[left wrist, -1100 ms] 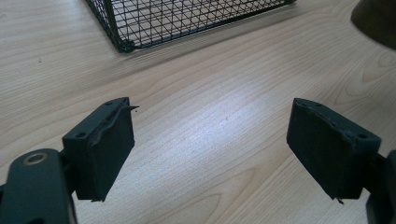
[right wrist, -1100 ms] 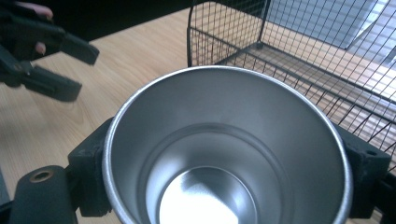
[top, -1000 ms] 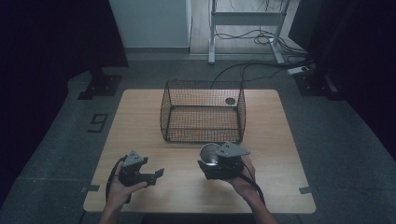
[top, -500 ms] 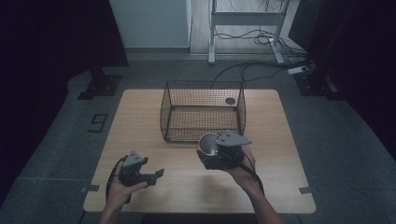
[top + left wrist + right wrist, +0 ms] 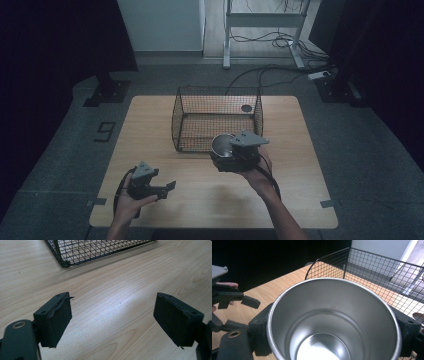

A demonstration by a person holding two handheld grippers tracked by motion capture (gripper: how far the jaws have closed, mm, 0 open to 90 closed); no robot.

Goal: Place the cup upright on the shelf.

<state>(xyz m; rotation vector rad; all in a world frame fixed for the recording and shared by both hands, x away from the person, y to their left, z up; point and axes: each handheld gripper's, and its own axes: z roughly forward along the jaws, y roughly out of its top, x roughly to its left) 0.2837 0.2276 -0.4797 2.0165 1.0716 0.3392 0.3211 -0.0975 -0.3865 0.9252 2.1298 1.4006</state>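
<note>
Right gripper [image 5: 226,152] clamps a steel cup [image 5: 223,145], jaws pressed on its outer wall from both sides. Cup is held off the table [image 5: 150,130], just in front of the wire basket [image 5: 216,120] near its front right corner, about mid-table.

Right gripper view gives what the high view can't: the cup [image 5: 332,320] is empty, shiny inside, mouth toward the camera, black pads hugging both sides. It also catches the basket [image 5: 372,272] behind the cup and the left gripper [image 5: 249,302] off at the picture's left edge.

Left gripper [image 5: 167,187] sits in the hand near the front left corner of the table. Left gripper view: jaws spread wide, bare wood between them, a basket corner [image 5: 65,263] at the top. Released, gripping nothing.

High view alone shows a small dark round thing [image 5: 246,108] by the basket's back right corner; can't tell whether it lies inside the basket or behind it. Basket floor otherwise looks bare.

Versus a second ago: the right gripper with the cup has come up and moved closer to the basket's front edge. Left gripper is in the same spot.
</note>
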